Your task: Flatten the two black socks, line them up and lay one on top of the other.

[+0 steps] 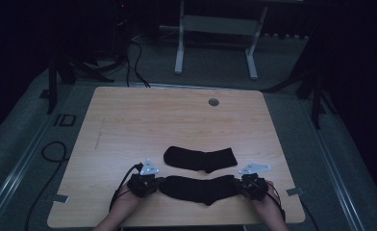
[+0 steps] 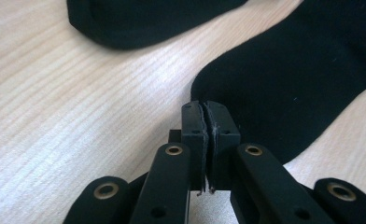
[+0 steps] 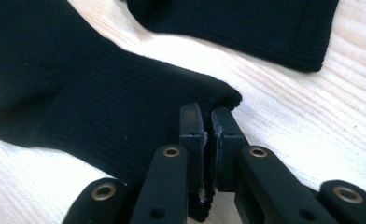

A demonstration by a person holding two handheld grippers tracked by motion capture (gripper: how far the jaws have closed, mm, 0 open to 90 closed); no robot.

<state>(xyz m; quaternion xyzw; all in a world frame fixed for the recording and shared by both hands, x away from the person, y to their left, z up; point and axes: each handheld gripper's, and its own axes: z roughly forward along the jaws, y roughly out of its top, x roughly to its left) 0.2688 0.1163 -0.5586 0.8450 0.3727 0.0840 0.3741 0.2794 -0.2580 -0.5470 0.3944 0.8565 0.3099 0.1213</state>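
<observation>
Forearms and hands come in at the bottom edge of the high view, each carrying a claw at one end of the near sock [image 1: 198, 188]. On the person's left, the left claw [image 1: 154, 184] sits at the rounded toe end; in the left gripper view its jaws are pressed together [image 2: 210, 122], and a thin edge of black fabric appears to be caught between the pads, though the seam is too dark to be sure how much. On the right, the right claw [image 1: 240, 185] is clamped on the cuff end, and the right gripper view shows ribbed cloth running down between its nearly closed pads [image 3: 208, 126].

That sock lies flat on the desk [image 1: 129, 125], its long axis running left to right across the person, so it stretches straight from one claw to the other, with each hand about equally close to its own end. Any lift or fold probably depends on both ends rising together along that line.

Just beyond it, parallel and a little apart, lies the far sock [image 1: 200, 158], untouched. Farther off the wooden top is bare up to a small round grommet [image 1: 213, 102].
</observation>
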